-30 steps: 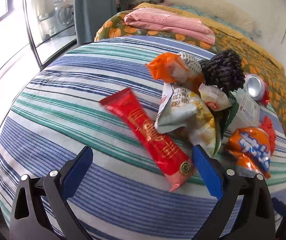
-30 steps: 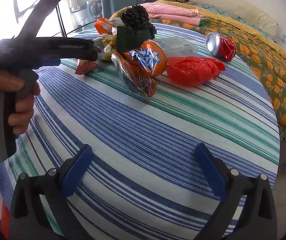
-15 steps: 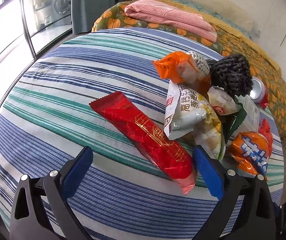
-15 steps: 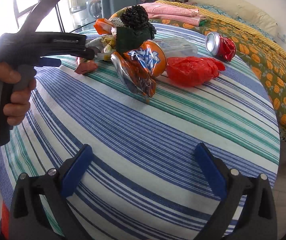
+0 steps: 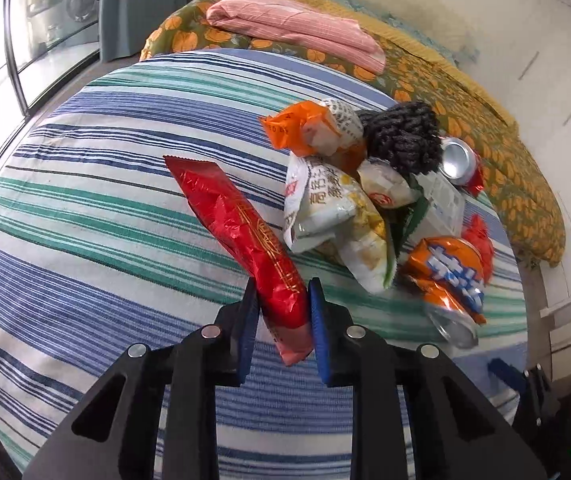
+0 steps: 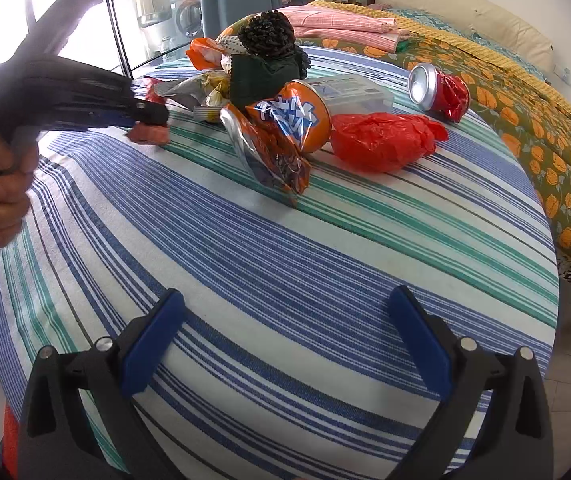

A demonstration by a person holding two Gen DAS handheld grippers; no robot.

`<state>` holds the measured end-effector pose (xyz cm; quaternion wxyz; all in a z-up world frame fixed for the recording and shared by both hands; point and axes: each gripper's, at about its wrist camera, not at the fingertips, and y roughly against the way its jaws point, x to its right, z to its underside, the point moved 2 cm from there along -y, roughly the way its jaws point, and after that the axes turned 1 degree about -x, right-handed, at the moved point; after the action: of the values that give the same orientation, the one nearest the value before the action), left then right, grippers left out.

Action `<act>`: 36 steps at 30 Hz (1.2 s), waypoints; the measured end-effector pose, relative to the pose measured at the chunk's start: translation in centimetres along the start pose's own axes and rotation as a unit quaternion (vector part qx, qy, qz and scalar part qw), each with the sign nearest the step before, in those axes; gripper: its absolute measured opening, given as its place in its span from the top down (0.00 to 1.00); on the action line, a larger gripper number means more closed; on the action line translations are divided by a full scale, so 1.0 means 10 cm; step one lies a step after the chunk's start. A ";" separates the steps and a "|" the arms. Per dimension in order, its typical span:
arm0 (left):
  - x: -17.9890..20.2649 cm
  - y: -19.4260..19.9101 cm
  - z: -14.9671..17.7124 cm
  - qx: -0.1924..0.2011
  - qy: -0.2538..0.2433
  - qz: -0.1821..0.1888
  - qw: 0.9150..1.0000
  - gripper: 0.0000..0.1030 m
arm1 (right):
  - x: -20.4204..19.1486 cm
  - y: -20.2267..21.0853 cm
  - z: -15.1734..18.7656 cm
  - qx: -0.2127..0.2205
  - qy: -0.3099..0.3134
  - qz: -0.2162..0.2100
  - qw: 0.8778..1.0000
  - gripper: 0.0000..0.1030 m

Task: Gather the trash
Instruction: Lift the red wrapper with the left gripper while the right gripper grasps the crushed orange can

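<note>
Red wrapper (image 5: 245, 236) between left tongs (image 5: 281, 300)

A home bedroom: a bed (image 6: 525, 92) with floral bedspread and folded pink blanket (image 5: 293, 28), washing machine (image 6: 183, 16) behind glass.

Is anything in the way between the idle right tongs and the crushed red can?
Not directly. The right tongs hang open over bare striped cloth. The can lies far right; the red bag sits just left of that line and could be brushed.
</note>
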<state>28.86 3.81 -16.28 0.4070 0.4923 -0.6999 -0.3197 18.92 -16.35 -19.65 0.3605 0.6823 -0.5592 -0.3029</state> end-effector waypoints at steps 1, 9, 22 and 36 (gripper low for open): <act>0.00 0.05 0.04 -0.016 -0.021 0.007 1.000 0.77 | 0.00 0.00 0.00 0.000 0.000 0.000 1.000 0.04; 0.16 0.13 0.37 -0.070 -0.150 -0.009 0.986 0.64 | -0.01 0.00 0.00 0.000 0.000 0.000 1.000 0.04; 0.02 0.03 0.57 0.027 -0.111 -0.091 0.989 0.16 | 0.00 0.00 0.00 0.000 0.000 0.000 1.000 0.04; -0.09 0.04 0.58 0.038 -0.098 -0.096 0.990 0.05 | -0.12 -0.10 -1.01 0.021 0.180 -0.055 0.982 0.04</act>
<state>23.68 5.04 -18.85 0.2848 0.5384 -0.6974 -0.3777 27.51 -13.47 -14.83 0.4233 0.7627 -0.4535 -0.1827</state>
